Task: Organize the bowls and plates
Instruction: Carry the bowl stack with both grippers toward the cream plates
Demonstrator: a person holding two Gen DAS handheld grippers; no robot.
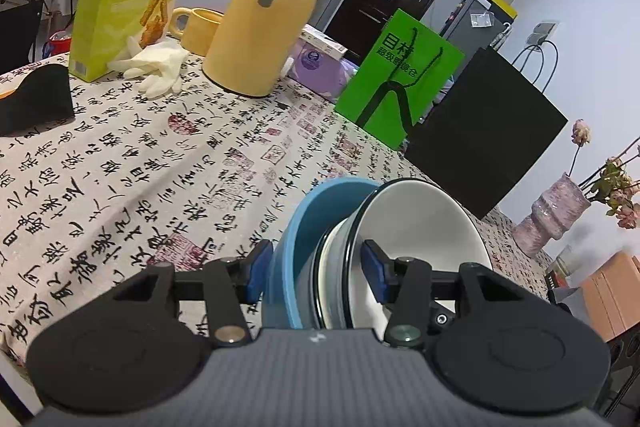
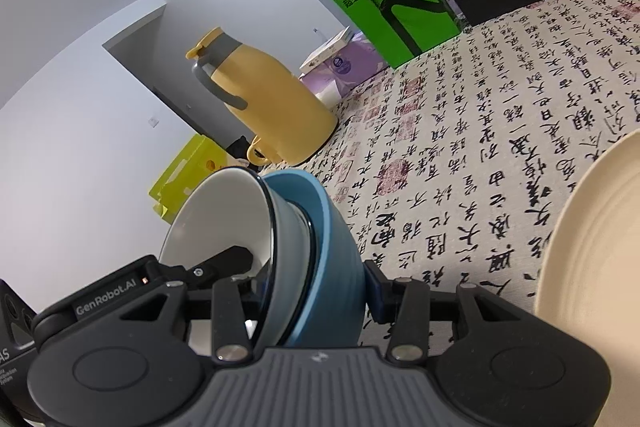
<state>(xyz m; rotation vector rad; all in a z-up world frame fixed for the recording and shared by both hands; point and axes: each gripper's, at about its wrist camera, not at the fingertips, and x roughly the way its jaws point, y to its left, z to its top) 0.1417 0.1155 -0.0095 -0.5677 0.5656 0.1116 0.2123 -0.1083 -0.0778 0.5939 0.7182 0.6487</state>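
both my claws, left gripper (image 1: 316, 275) and right gripper (image 2: 312, 291), pinch the nested bowls (image 1: 340, 259) above the tablecloth (image 1: 160, 155); only my right view shows the cream plate (image 2: 592, 267)

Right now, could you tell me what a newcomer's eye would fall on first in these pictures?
A tilted stack of nested bowls, white inside grey inside blue, fills the near foreground, clamped on opposite rims by the left gripper and the right gripper. Behind it on the calligraphy tablecloth stand a yellow jug and a bright green bag. A cream plate lies at the right wrist view's right edge.
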